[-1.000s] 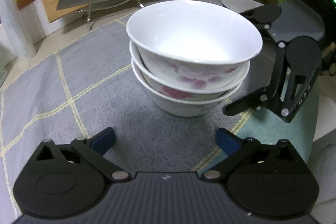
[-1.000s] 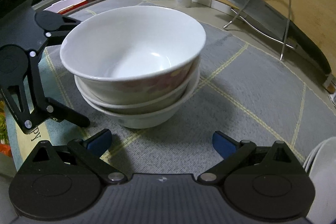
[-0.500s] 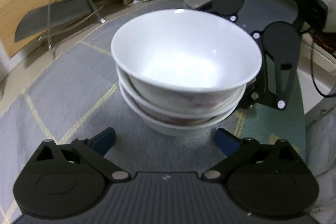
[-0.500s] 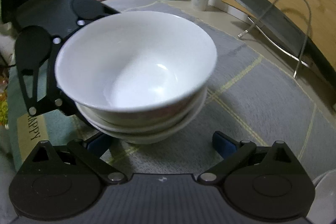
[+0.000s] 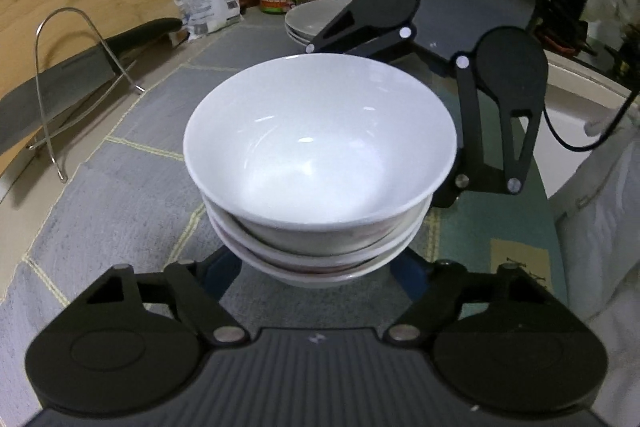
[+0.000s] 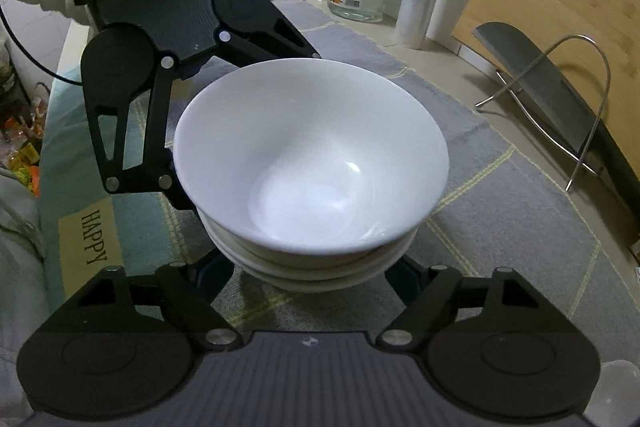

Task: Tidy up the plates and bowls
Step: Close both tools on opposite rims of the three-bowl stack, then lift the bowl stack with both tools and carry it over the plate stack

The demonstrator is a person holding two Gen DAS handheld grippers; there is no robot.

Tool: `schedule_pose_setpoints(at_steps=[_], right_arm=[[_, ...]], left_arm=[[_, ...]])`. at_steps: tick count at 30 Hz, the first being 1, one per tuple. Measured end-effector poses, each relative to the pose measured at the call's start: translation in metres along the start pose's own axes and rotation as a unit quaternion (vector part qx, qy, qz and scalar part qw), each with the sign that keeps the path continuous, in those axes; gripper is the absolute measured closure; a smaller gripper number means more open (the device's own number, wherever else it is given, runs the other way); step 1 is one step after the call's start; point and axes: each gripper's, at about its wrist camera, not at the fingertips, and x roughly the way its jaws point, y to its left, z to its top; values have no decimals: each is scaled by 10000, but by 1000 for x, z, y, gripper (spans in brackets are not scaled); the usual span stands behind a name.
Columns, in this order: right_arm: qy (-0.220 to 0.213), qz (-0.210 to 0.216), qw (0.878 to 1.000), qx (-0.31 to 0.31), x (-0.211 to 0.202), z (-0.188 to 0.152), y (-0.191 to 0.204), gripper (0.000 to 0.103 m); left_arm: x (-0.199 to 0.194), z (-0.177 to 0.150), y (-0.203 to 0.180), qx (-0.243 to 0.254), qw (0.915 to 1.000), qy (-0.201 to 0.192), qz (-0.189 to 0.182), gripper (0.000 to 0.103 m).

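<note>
Nearest, the left gripper has just closed its jaws on the lowest bowl of the stack of bowls, blue pads pressed to either side of its base. From the opposite side the right gripper has also been closing and clamps the same stack, which sits mid-mat on the grey mat covering the desk. Farther off lie a pile of plates and a cleaver in a wire rack.

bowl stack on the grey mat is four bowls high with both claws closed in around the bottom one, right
Not quite: the bowl stack is three bowls high, not four. The left wrist view shows three nested rims. The rest holds: it sits on the grey mat, with the left claw and the right claw closed in around the bottom bowl.
</note>
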Motion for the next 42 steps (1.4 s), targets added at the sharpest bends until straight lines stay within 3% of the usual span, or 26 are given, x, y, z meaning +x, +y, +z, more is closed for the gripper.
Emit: schedule_pose_setpoints(at_steps=[10, 28, 42], right_arm=[[26, 256, 9996, 63, 2, 3, -11, 18], [70, 93, 9999, -33, -4, 4, -4, 18], [49, 56, 9998, -166, -37, -4, -13, 18]], left_arm=[[5, 5, 4, -19, 9999, 137, -36, 21], [3, 8, -1, 27, 9999, 137, 80, 21], [1, 37, -19, 58, 9997, 105, 217, 21]])
